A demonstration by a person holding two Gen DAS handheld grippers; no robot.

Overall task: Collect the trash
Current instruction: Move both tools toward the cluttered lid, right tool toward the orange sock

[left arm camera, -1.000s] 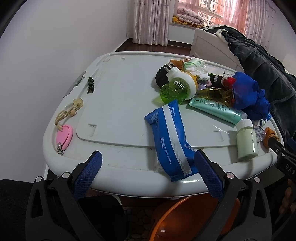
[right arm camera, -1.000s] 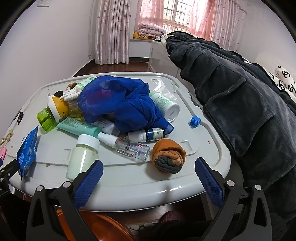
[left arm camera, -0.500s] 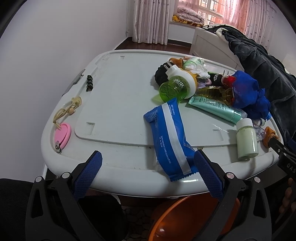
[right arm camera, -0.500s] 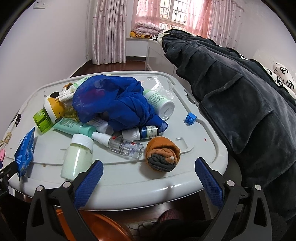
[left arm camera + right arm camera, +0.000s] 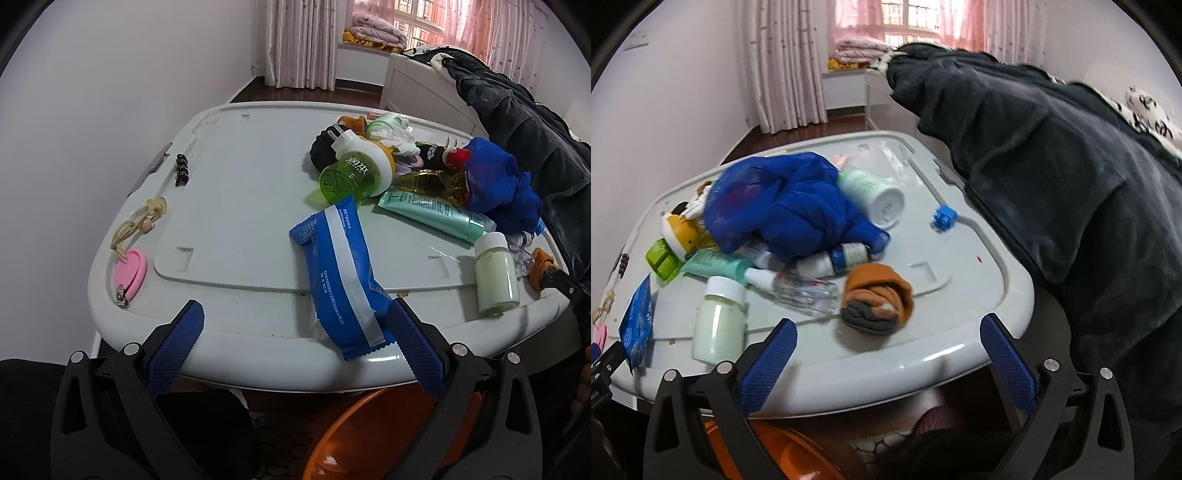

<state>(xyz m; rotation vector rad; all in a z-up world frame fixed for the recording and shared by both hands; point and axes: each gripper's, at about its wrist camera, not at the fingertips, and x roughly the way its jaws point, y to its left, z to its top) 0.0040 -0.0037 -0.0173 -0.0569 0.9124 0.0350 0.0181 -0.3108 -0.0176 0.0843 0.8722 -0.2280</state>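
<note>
A blue and white wrapper (image 5: 341, 273) (image 5: 637, 314) lies on the white lid (image 5: 240, 192), its end over the near edge. My left gripper (image 5: 295, 338) is open just in front of that edge, its right finger beside the wrapper's end. My right gripper (image 5: 888, 352) is open before the lid's near edge (image 5: 923, 365), with a rolled orange and grey sock (image 5: 877, 304) just beyond it. A clear spray bottle (image 5: 798, 288), a pale green jar (image 5: 495, 273) (image 5: 718, 325) and a crumpled white tissue (image 5: 397, 138) lie in the pile. An orange bin (image 5: 384, 435) (image 5: 786, 454) stands below.
A blue cloth (image 5: 783, 203), green tube (image 5: 432, 214), green bottle (image 5: 354, 173) and white tub (image 5: 875, 195) crowd the lid's right half. A pink nail clipper (image 5: 129, 271), beige cord (image 5: 140, 225) and black clip (image 5: 181, 168) lie at the left. Dark clothing (image 5: 1052, 177) hangs at the right.
The right gripper has swung and tilted, so its view is blurred and the sock sits closer between its fingers. The left view has barely shifted. Both grippers stay open.
</note>
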